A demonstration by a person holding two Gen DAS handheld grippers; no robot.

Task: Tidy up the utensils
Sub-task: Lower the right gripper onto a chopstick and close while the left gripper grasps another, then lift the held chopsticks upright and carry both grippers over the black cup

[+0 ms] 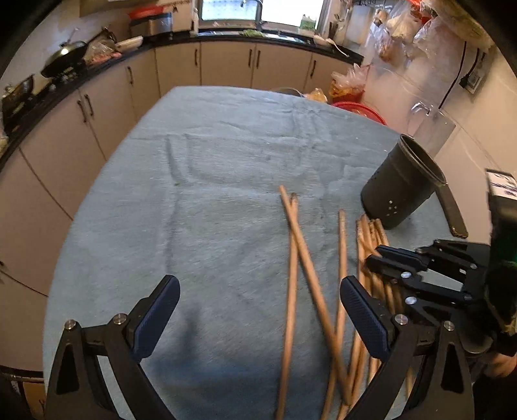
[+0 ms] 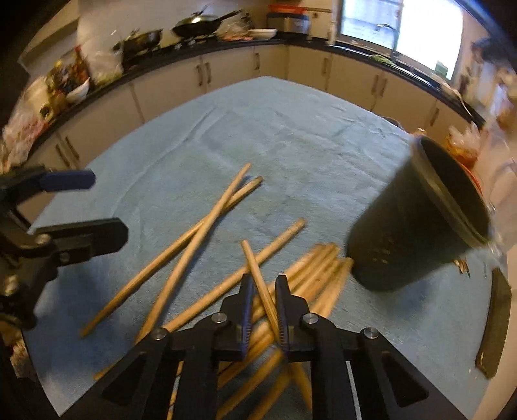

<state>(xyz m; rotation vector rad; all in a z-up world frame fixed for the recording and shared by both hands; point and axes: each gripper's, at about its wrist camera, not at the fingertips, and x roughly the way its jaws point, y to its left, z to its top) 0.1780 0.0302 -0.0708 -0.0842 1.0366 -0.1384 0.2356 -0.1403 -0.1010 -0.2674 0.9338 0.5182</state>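
Note:
Several wooden chopsticks [image 1: 310, 274] lie scattered on a blue cloth [image 1: 210, 194]; a bunch of them [image 2: 310, 274] lies next to a dark perforated utensil holder [image 2: 416, 219] that stands on the right. In the right wrist view my right gripper [image 2: 265, 290] is shut on one chopstick [image 2: 258, 278], which runs slanted between the pads above the pile. The same gripper [image 1: 374, 257] shows from the side in the left wrist view, over the bunch. My left gripper [image 1: 260, 290] is wide open above the cloth. Two crossed chopsticks pass between its fingers, untouched.
A flat dark phone-like slab [image 2: 494, 323] lies right of the holder [image 1: 404, 181]. A clear jug [image 1: 429, 126] and a red basin [image 1: 362, 110] sit behind it. Kitchen cabinets [image 1: 226, 64] and a counter with a wok [image 2: 200, 22] ring the table.

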